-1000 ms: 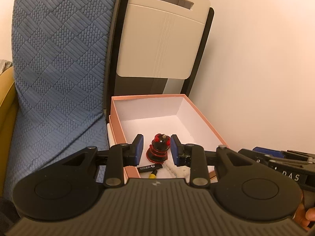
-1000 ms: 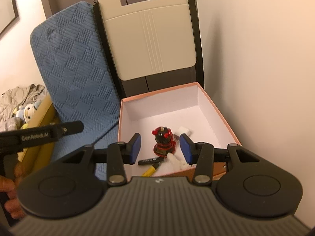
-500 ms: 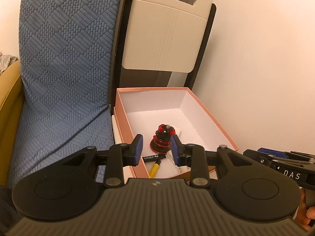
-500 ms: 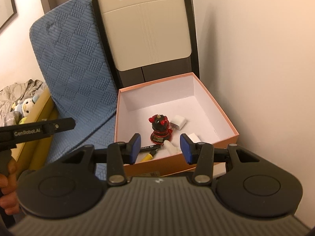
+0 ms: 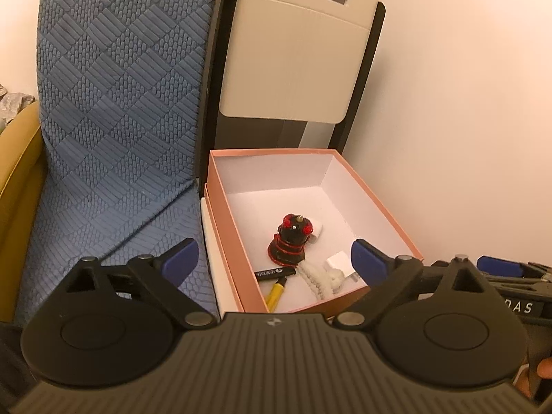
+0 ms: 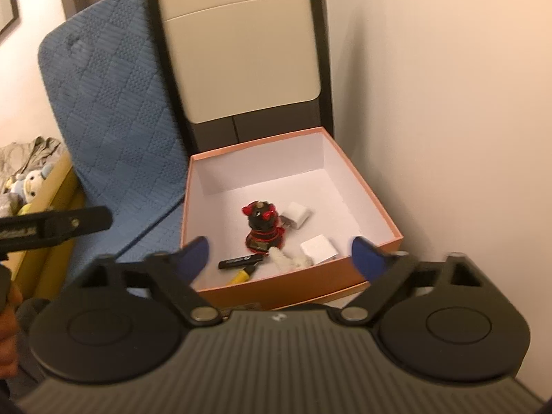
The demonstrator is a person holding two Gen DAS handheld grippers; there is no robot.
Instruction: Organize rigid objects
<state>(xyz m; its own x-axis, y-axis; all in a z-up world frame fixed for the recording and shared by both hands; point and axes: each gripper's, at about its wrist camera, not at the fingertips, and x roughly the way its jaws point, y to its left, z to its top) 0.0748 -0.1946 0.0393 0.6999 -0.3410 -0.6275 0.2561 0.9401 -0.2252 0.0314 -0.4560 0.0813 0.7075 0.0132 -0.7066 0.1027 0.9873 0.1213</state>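
A black-and-red figurine [image 6: 261,227] is being kept upright inside the open orange box [image 6: 376,203], with two white adapters [image 6: 295,214], a black stick [image 6: 241,261] and a yellow-handled tool [image 6: 242,275] lying near it. The left gripper [image 5: 274,258] and right gripper [image 6: 280,257] are being held above the box's near edge, jaws being opened wide, nothing gripped.

Dim warm indoor light, fisheye bending, right view blurred
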